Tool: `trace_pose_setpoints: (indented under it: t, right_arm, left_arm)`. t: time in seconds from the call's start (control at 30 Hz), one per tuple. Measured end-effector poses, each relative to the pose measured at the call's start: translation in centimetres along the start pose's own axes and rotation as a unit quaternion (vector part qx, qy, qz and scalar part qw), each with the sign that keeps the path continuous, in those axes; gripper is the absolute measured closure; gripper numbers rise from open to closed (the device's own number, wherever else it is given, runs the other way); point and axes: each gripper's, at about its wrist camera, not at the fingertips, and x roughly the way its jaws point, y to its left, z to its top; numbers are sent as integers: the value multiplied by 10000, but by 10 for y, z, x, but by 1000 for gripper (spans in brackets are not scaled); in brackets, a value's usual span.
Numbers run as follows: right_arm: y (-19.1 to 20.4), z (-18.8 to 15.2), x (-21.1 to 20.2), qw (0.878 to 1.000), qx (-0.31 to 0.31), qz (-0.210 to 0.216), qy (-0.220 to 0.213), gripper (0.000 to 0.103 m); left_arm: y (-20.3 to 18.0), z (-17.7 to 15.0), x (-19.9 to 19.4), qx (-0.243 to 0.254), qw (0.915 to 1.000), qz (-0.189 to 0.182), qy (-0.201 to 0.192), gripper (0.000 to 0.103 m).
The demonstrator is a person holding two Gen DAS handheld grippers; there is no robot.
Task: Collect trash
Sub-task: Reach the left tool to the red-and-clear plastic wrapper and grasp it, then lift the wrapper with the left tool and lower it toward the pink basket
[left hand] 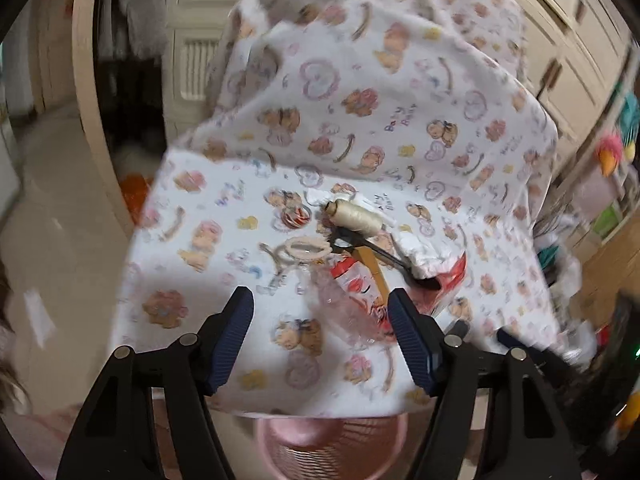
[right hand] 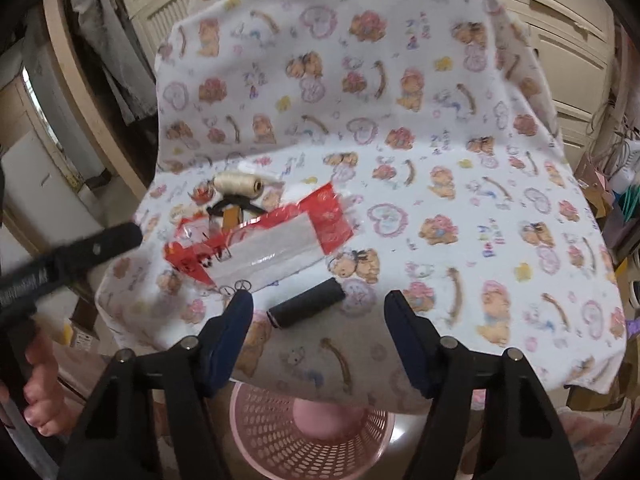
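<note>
- Bear-print cloth [right hand: 460, 208] covers the seat; cream cupboard doors [right hand: 568, 40] behind.
- Left gripper [left hand: 320, 334]: fingers apart, red-and-clear wrapper [left hand: 360, 300] between them.
- Right gripper [right hand: 318, 326]: fingers apart, black roll [right hand: 306, 302] between the tips.
- Pink basket [right hand: 312, 432] below, under the cloth edge.

Both views were aimed down and forward, close over the cloth-covered seat [left hand: 224, 296]; shared were the red wrapper [right hand: 256, 240], apparently, and pink basket [right hand: 312, 436].
</note>
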Motion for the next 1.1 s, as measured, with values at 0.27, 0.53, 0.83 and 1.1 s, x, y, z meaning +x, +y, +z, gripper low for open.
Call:
trace_pose_setpoints:
  t: [0.27,0.53,0.83,1.1]
  right_arm:
    - [15,-3,25,9994,-210,-278,91,67]
    - [5,-4,17,9994,-148,-321,21,90]
    - [-12,-6,-17,9990,-110,-271,-332,93]
    - [-11,-12,-38,9976,-278,-318,-555,93]
  left_arm:
    - [-1,8,33,-560,9967,-363,452,46]
    - [-1,-4,47,-935,9894,-662,894,96]
    - [-18,-5,-5,14,9991,-415,17,98]
    - [-24,-12,-20,605,9978,-266,-82,97]
